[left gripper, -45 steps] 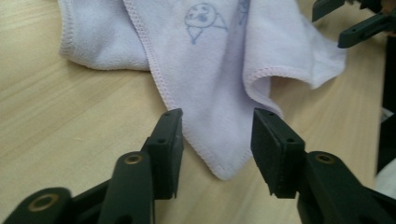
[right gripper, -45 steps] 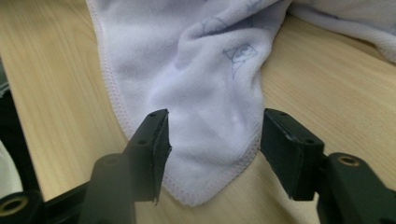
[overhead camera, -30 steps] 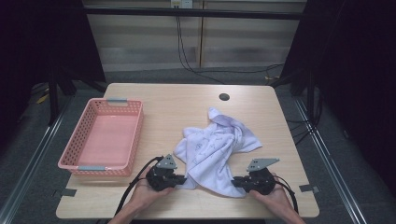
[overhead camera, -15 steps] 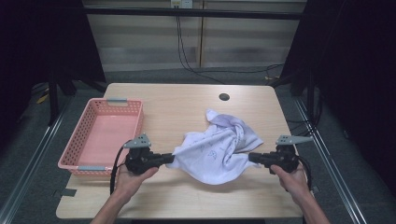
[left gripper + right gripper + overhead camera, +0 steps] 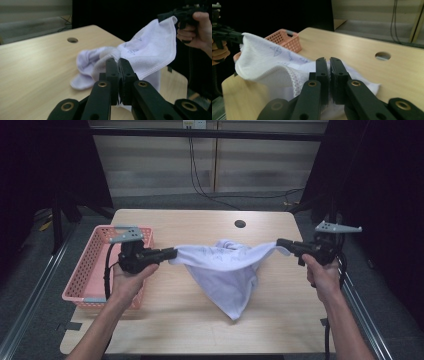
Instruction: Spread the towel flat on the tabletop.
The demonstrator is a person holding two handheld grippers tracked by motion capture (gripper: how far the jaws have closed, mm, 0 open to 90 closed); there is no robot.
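Jaws of the left hand-held gripper (image 5: 172, 253) are pressed together on one corner of a white cloth (image 5: 225, 270), and in the left gripper view the fabric bunches up right at the tips of the two black jaws, which stand almost flush against each other. Opposite it, the right hand-held gripper (image 5: 280, 243) is clamped in the same way on another corner of the cloth; in the right gripper view a hemmed edge with a zigzag stitch runs into the narrow slit between its jaws. Each hand-held gripper points inward toward the other, level with the surface (image 5: 175, 330) and raised above it, the left hand (image 5: 131, 276) and the right hand (image 5: 320, 275) wrapped around the bodies from below. Between the two grips the cloth is stretched into a taut upper edge, and the rest of it sags down in a loose triangle whose lowest point reaches down to the light wooden surface near its middle. Faint printed marks show on the white fabric. A pink mesh basket (image 5: 92, 265) stands on the surface at the left edge, just behind the left hand. A round hole (image 5: 240, 224) lies in the surface beyond the cloth, toward the far edge.
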